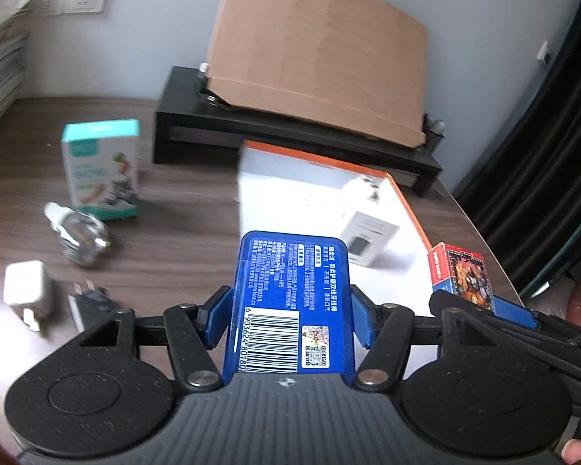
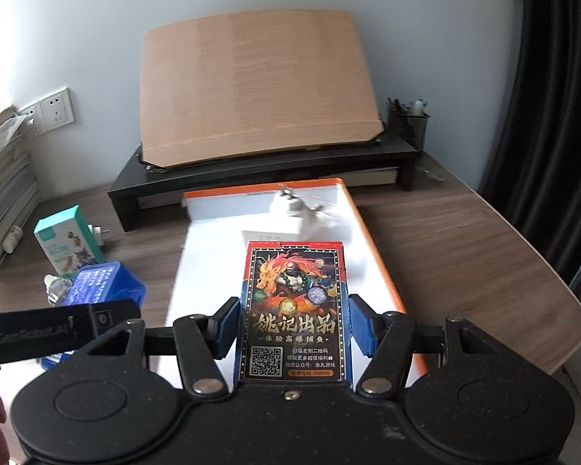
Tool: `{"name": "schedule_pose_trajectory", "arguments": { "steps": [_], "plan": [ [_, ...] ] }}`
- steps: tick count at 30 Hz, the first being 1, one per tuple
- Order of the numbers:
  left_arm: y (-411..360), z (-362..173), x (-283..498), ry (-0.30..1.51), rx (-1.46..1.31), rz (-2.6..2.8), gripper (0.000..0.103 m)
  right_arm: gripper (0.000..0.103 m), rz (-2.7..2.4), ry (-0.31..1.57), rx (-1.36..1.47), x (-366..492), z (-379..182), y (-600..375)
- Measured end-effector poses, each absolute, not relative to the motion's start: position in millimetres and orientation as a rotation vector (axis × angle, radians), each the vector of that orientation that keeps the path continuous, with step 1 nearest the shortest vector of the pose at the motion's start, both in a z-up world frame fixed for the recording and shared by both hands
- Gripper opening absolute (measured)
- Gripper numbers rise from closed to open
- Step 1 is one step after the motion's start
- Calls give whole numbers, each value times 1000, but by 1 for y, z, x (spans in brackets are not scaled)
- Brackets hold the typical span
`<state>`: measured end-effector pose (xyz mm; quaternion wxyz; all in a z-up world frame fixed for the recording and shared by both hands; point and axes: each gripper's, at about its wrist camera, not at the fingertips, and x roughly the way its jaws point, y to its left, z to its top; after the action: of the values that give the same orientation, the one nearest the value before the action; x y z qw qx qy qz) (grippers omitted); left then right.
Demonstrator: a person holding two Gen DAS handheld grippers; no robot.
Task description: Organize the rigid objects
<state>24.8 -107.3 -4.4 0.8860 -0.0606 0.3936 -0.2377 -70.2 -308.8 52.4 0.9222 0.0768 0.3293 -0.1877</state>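
Two grippers, each clamped on one box. The left gripper has its blue pads pressed against the long sides of a glossy blue box with a barcode, which juts straight out ahead between the fingers. The right gripper is closed likewise on a card box, red-edged with a dragon print and a QR code, standing up between its pads.

Just beyond both grippers lies one flat white tray with an orange rim. On it, ahead of the card box, sit one small white carton and, past that, one white plug adapter.

Left of the left gripper, on the dark wood-grain desk, lie two chargers, one white and one dark; farther out are one clear rounded bottle and one upright teal-and-white carton.

Farthest, one black monitor riser carries a sheet of brown cardboard leaning on the wall.
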Motion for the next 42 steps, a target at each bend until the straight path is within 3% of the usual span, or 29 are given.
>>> {"name": "schedule_pose_trajectory", "arguments": {
  "steps": [42],
  "plan": [
    [-134,4,18,773,-97,-450,63,71,-340,636,198,-71,48,-340]
  ]
}}
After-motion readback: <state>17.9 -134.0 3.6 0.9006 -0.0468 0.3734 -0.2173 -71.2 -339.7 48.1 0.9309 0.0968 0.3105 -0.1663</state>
